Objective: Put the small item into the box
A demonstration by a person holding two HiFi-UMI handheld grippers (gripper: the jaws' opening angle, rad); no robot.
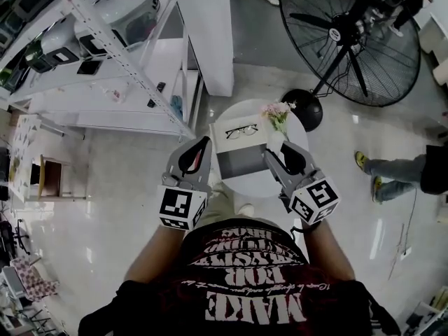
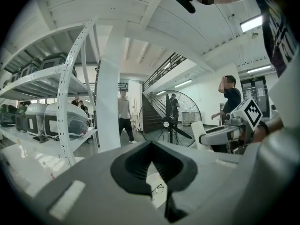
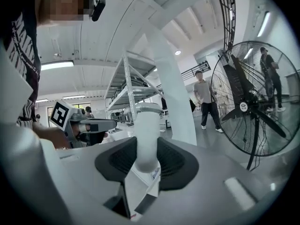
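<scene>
**Right tongs on the vase, left tongs closed on nothing**

Your right tongs [image 3: 146, 143] are clamped on the white vase [image 3: 146, 123], which stands upright between the pads. Its foot is hidden behind them in the right gripper view. Your left tongs [image 2: 150, 144] are closed tip to tip and hold nothing. In the head view they sit at the left edge of the round tabletop [image 1: 252, 185].

Through the slit under the left tips you can just make out the glasses [image 2: 158, 188]. From above, they lie on the white far part of the box [image 1: 241, 163] — you cannot tell whether that part is a lid or the top. Nor can you tell whether the grey near part is a side or the inside.

The pale flowers [image 1: 278, 110] above the vase are blurred. The floor fan [image 1: 357, 33] and shelf rack [image 1: 105, 54] are cut off at the frame edge.
</scene>
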